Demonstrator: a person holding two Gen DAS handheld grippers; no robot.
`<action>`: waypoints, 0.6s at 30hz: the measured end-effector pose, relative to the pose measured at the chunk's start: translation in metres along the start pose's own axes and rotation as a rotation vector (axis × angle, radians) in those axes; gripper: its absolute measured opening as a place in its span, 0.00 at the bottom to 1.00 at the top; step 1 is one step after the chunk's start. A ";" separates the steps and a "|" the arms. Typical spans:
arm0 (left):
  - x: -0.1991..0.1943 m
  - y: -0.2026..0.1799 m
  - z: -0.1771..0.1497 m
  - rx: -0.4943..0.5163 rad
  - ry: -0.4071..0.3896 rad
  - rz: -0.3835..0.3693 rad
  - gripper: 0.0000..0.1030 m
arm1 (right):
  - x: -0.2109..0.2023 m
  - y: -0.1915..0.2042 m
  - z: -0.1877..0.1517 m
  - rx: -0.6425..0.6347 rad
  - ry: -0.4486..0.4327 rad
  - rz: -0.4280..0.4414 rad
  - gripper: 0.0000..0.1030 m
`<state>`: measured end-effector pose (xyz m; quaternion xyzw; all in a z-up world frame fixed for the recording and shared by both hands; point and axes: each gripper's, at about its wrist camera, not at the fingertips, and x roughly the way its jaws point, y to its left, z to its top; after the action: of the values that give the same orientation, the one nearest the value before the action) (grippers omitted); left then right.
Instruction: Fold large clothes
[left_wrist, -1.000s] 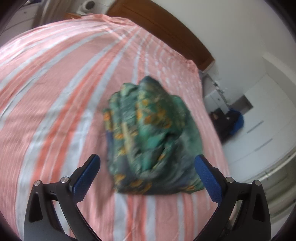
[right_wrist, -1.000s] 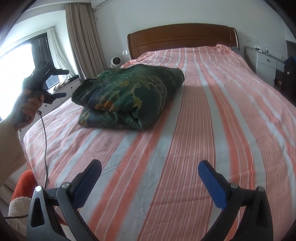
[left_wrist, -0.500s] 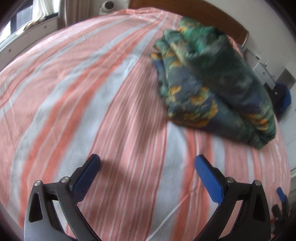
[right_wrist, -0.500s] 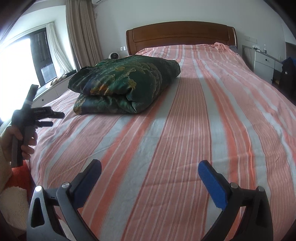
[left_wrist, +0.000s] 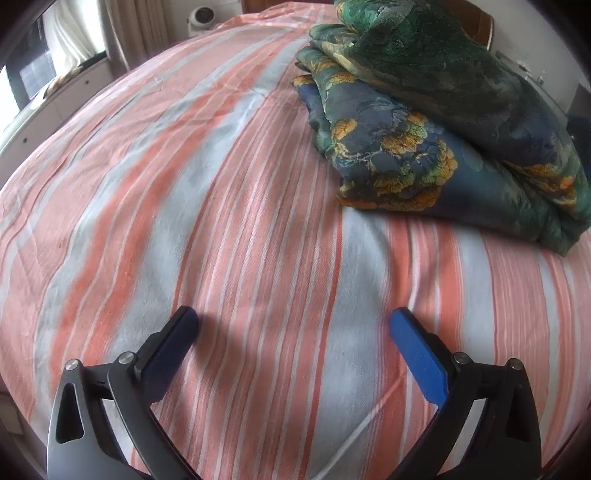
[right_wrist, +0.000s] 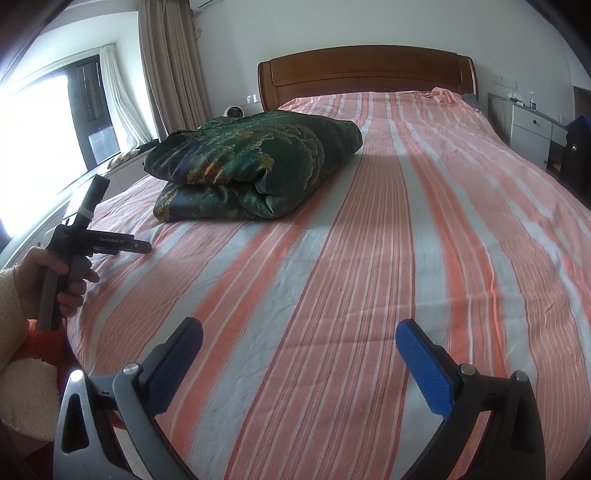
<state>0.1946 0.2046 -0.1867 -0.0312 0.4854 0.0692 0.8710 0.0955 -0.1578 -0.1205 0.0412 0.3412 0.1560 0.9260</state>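
In the right wrist view, a bright window (right_wrist: 40, 147) and curtain (right_wrist: 170, 62) fill the upper left. The left gripper (right_wrist: 142, 246), held at left by a hand (right_wrist: 55, 280), is spread wide and empty. The folded green garment (right_wrist: 255, 166) lies left of centre on the striped bed (right_wrist: 424, 240), with the wooden headboard (right_wrist: 365, 74) at upper centre and a white cabinet (right_wrist: 532, 129) at right. The right gripper (right_wrist: 299, 338) gapes empty at the bottom.

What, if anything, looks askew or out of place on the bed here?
Little stands out. The folded green floral garment lies as a compact bundle on the striped bedsheet, its layers slightly uneven at the near edge. Both the left gripper and right gripper are open and empty.
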 end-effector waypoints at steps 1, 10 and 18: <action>0.000 0.000 -0.001 0.004 -0.002 0.001 1.00 | 0.001 0.001 0.000 -0.003 0.004 0.001 0.99; 0.003 -0.004 -0.003 0.029 -0.010 0.014 1.00 | 0.008 0.008 -0.003 -0.014 0.027 0.015 0.99; 0.002 -0.004 0.001 0.035 0.009 0.004 1.00 | 0.010 0.010 -0.004 -0.018 0.038 0.021 0.99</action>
<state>0.1968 0.2009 -0.1883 -0.0153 0.4905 0.0626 0.8690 0.0972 -0.1451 -0.1284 0.0333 0.3568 0.1695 0.9181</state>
